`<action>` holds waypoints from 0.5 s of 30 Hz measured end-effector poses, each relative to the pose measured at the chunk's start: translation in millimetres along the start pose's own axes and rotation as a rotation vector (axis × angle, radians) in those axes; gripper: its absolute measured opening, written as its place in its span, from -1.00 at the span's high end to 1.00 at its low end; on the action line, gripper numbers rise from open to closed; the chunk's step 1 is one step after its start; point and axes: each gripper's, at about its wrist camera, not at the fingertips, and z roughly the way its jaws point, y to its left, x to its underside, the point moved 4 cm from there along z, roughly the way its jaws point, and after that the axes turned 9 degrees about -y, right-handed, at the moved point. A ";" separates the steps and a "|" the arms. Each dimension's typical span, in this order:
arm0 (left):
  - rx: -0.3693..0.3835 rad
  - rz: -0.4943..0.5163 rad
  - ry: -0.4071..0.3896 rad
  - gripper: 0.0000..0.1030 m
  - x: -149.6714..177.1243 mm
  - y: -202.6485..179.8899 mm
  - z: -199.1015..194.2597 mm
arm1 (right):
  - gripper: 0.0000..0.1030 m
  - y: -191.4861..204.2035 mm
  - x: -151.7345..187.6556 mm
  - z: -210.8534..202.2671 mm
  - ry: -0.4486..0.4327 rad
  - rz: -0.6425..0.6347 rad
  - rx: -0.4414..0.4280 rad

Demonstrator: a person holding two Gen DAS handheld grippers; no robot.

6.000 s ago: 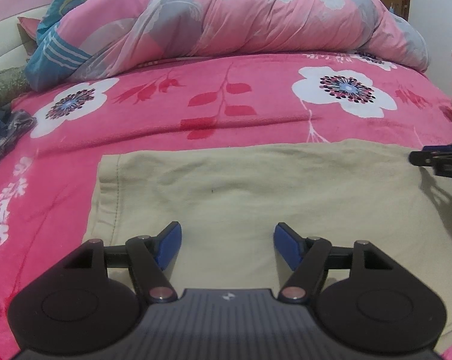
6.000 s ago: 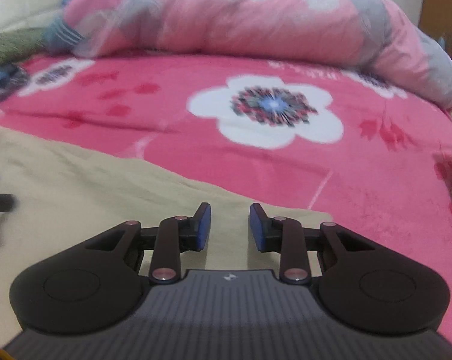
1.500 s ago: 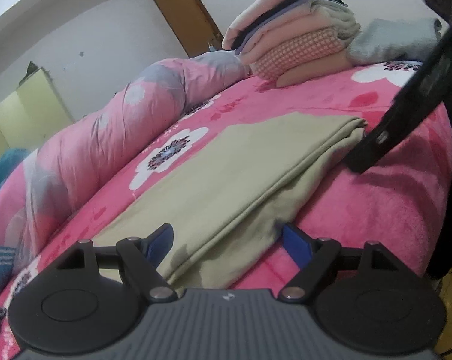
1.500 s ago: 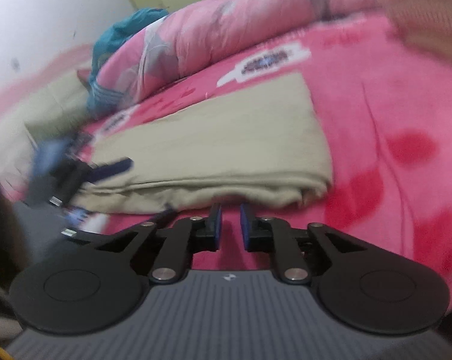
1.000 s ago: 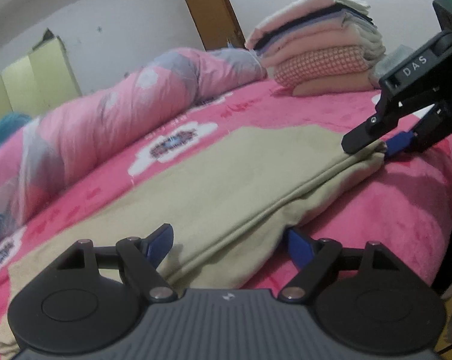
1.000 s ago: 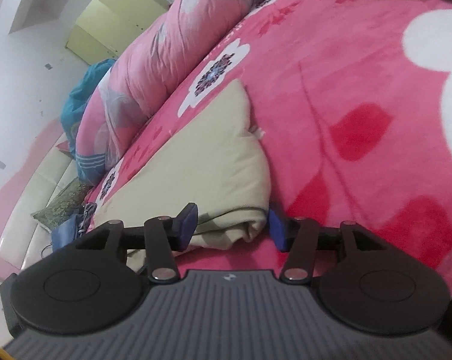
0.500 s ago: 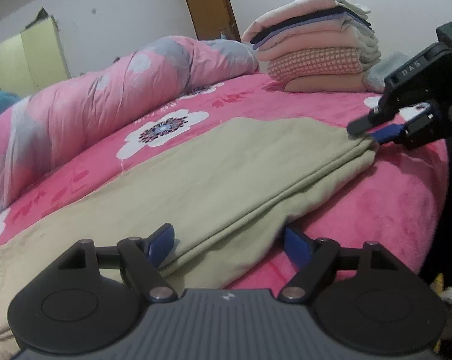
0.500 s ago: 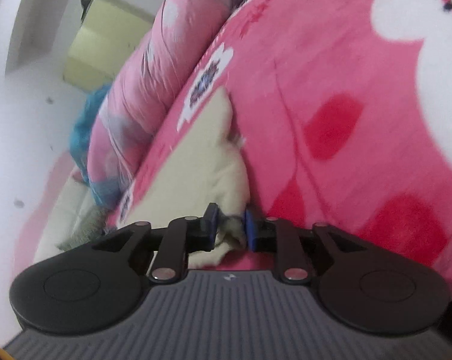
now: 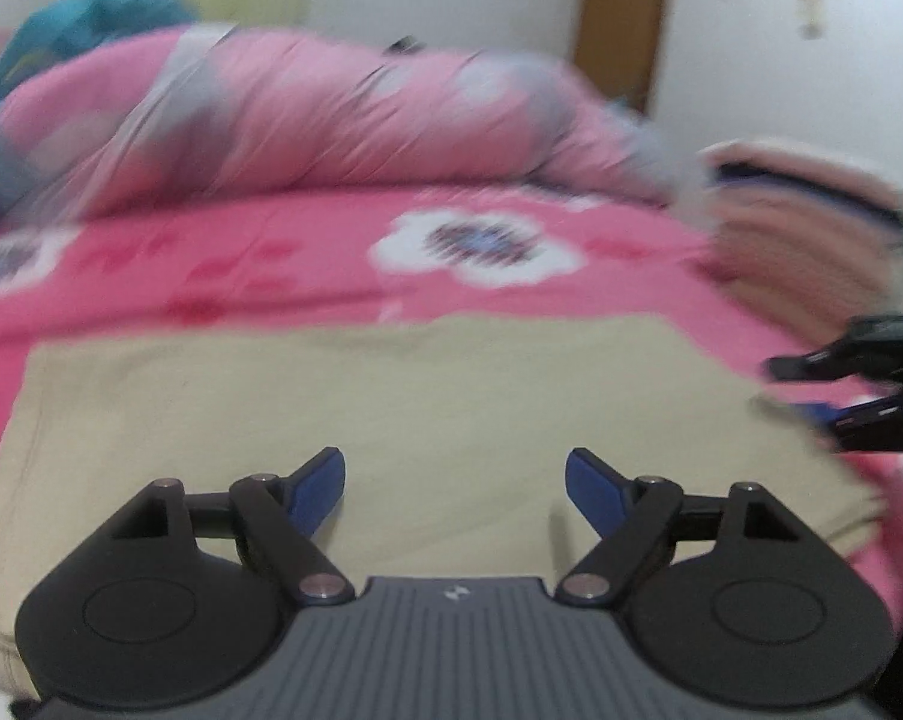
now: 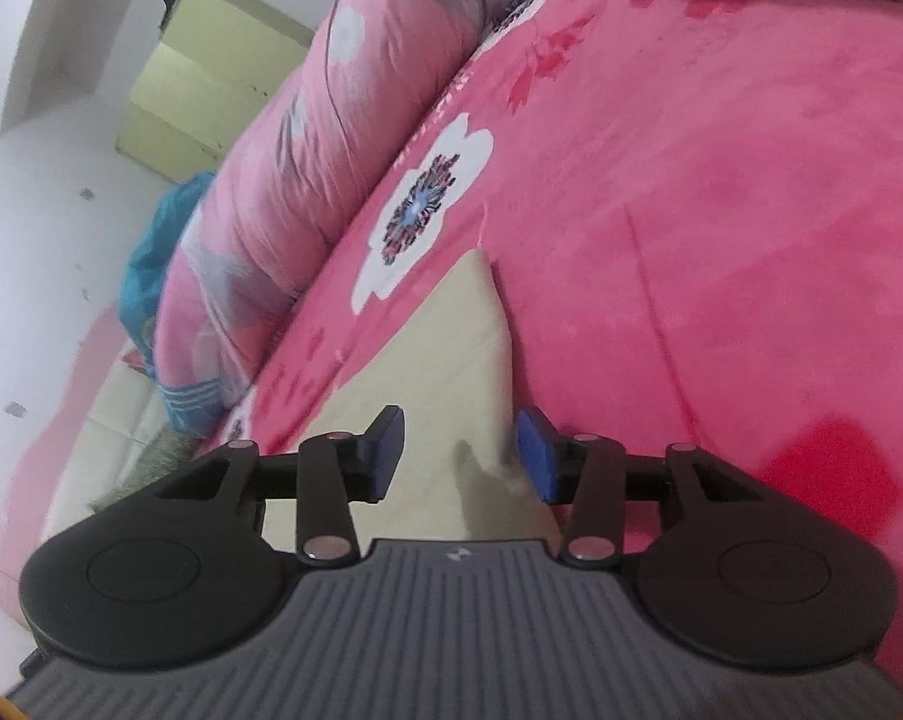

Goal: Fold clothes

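Beige cloth [image 9: 391, 408] folded flat on pink floral blanket [image 9: 307, 264], near bed edge. Left gripper [image 9: 455, 480] spread wide over cloth's near side, nothing pinched. Right gripper [image 10: 460, 456] at cloth's corner, jaws just reopened, parted with folded corner between blue pads, not pressed. Rolled quilt [image 9: 307, 114] behind; clothes stack [image 9: 805, 222] far right.

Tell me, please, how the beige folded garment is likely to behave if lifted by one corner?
The beige garment would probably drape and sag, being soft layered cloth. Its stacked layers could slide apart and undo the fold. It looks light; the right gripper, jaws just opened around its corner, isn't pinching it.
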 end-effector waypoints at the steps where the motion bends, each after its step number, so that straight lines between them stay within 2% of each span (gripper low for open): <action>1: -0.003 0.005 -0.002 -0.55 2.8 2.8 1.3 | 0.19 0.3 -0.7 6.9 0.012 -0.003 0.008; 5: -0.001 0.043 -0.022 -0.60 11.2 7.8 3.4 | 0.17 -2.6 0.1 22.0 0.065 0.001 0.017; 11: 0.017 0.061 -0.023 -0.75 14.5 5.8 7.0 | 0.18 -3.9 15.7 10.5 0.183 0.046 -0.021; 15: 0.020 0.066 -0.012 -0.79 14.6 3.7 7.4 | 0.17 -0.7 23.6 3.3 0.214 0.048 -0.021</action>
